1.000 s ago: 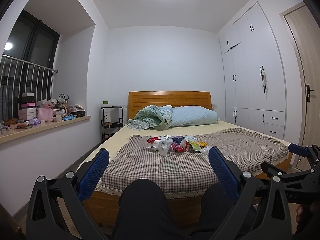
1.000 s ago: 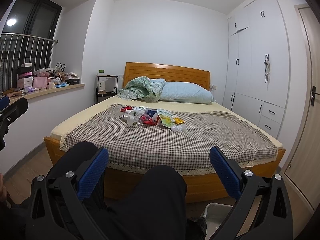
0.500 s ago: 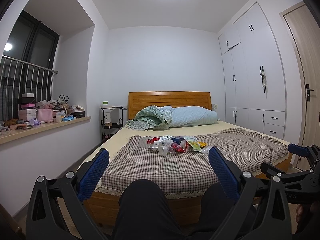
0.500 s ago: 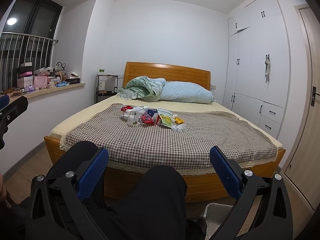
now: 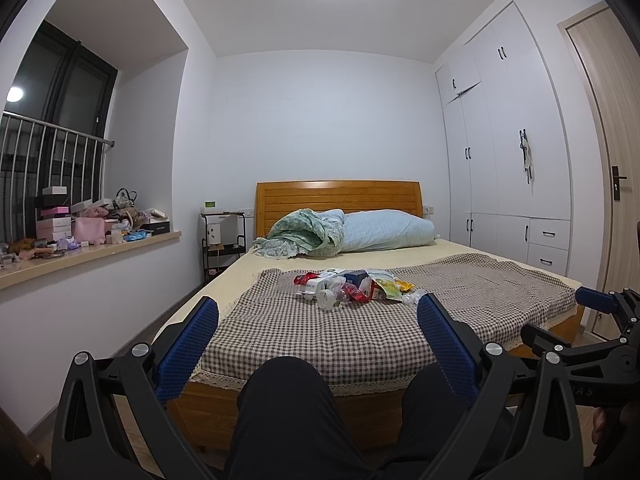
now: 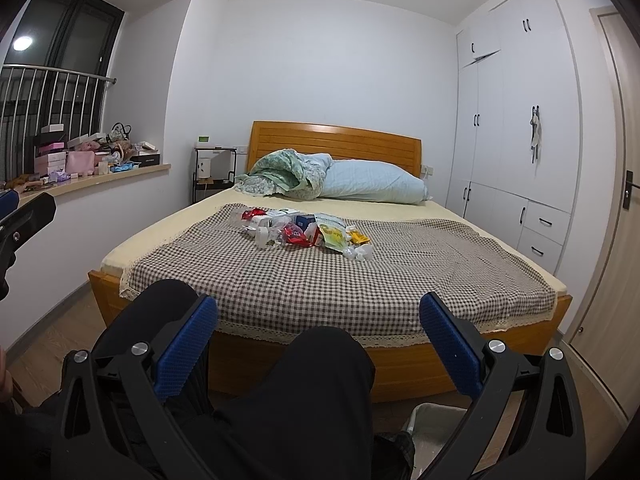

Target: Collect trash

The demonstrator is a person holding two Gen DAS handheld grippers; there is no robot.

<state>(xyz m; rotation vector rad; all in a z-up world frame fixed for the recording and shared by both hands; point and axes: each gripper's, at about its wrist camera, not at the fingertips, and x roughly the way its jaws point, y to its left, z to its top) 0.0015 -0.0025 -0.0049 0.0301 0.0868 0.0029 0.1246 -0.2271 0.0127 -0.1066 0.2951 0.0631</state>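
A pile of trash (image 5: 352,286) (image 6: 306,230), made of red, green, yellow and white wrappers and small bottles, lies in the middle of the checked blanket (image 5: 320,328) (image 6: 304,280) on the bed. My left gripper (image 5: 318,332) is open and empty, held above a person's dark-trousered knees, well short of the bed. My right gripper (image 6: 318,334) is also open and empty, likewise far from the pile. A white bin (image 6: 434,428) shows at the floor under the right gripper, partly hidden.
The wooden bed frame (image 6: 400,368) faces me. Pillow (image 5: 384,230) and a green quilt (image 5: 306,234) lie at the headboard. A cluttered window sill (image 5: 88,240) runs along the left wall, white wardrobes (image 5: 508,184) and a door (image 5: 616,184) along the right.
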